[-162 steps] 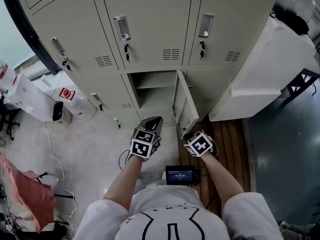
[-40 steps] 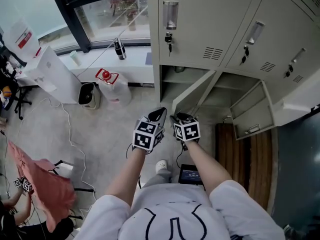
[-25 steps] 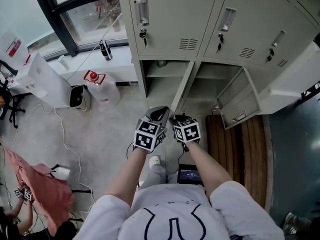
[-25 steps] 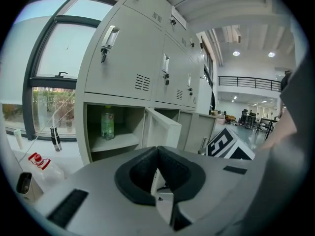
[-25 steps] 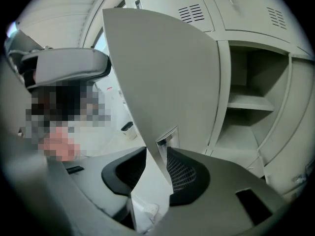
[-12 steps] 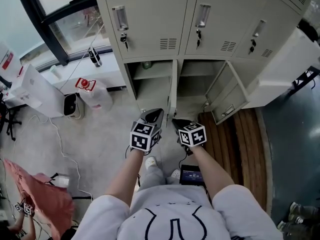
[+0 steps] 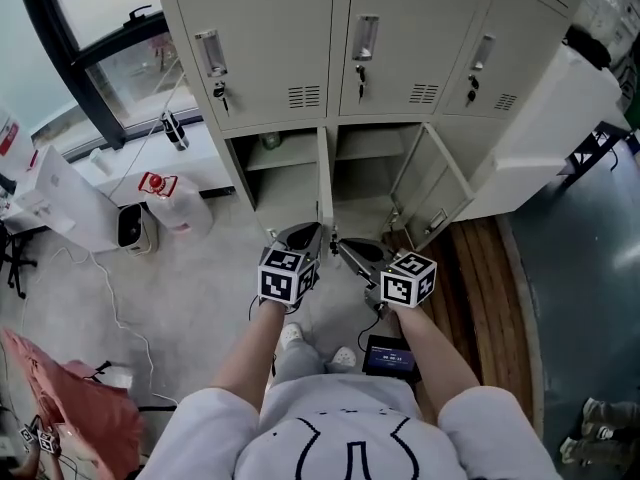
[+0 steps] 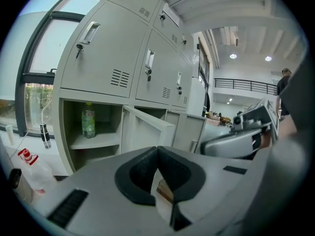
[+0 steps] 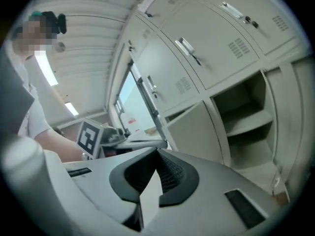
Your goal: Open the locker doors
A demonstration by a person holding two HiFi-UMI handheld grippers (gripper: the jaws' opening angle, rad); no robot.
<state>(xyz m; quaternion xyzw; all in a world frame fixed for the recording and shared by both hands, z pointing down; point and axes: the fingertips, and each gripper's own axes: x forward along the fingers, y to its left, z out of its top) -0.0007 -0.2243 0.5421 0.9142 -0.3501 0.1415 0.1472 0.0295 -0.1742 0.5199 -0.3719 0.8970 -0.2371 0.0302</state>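
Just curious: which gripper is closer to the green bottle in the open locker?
Left. The left gripper is in front of the compartment holding the green bottle, slightly to its right. The right gripper is further right, before the neighbouring open compartment.

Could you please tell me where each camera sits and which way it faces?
Head view: on the person's head, looking steeply down at the lockers; forearms, torso, left gripper and right gripper show.
Left gripper view: on the left gripper, looking along its shut jaws at an open compartment holding a green bottle; right gripper at right.
Right gripper view: on the right gripper, facing open compartments; its empty jaws have just been closing; left gripper at left.
Shared: all show an open locker door.
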